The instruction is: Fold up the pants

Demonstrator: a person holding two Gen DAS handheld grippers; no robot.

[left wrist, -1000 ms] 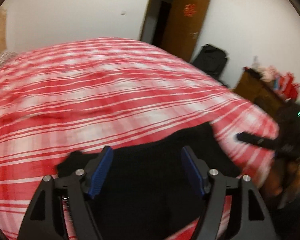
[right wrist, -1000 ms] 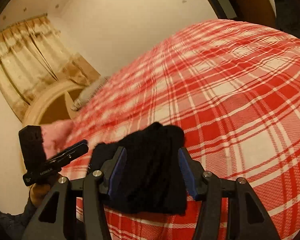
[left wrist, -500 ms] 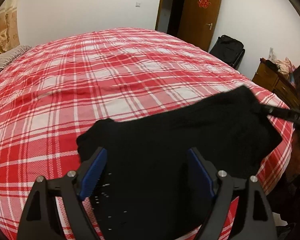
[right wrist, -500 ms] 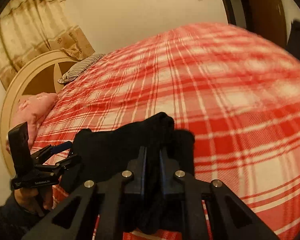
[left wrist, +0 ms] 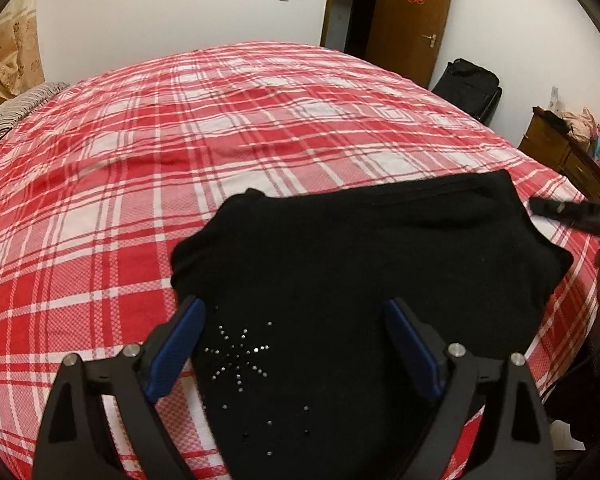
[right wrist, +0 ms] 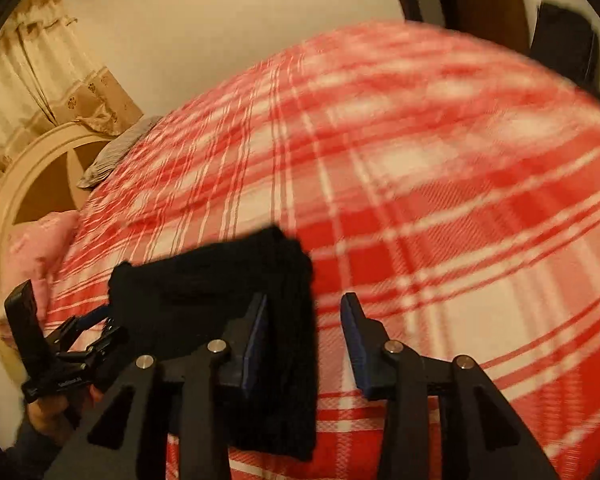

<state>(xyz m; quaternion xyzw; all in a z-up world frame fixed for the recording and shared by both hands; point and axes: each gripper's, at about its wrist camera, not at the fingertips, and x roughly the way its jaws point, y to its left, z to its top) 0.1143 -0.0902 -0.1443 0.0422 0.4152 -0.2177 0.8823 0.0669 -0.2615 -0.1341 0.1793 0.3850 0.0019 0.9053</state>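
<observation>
The black pants lie folded in a compact bundle on the red plaid bed, near its front edge. A star of small studs shows on the cloth. My left gripper is open and hovers over the near part of the pants, one finger on each side. In the right wrist view the pants lie left of centre. My right gripper is open at the pants' right edge, its left finger over the cloth and its right finger over the bedspread. The right gripper also shows at the right edge of the left wrist view.
A headboard and pillows stand at the bed's left end. An open brown door, a black bag and a wooden dresser stand beyond the bed's far right side.
My right gripper was open, closed on the pants' right edge half a second ago, and has now opened and let go. The left gripper stayed open over the pants.
</observation>
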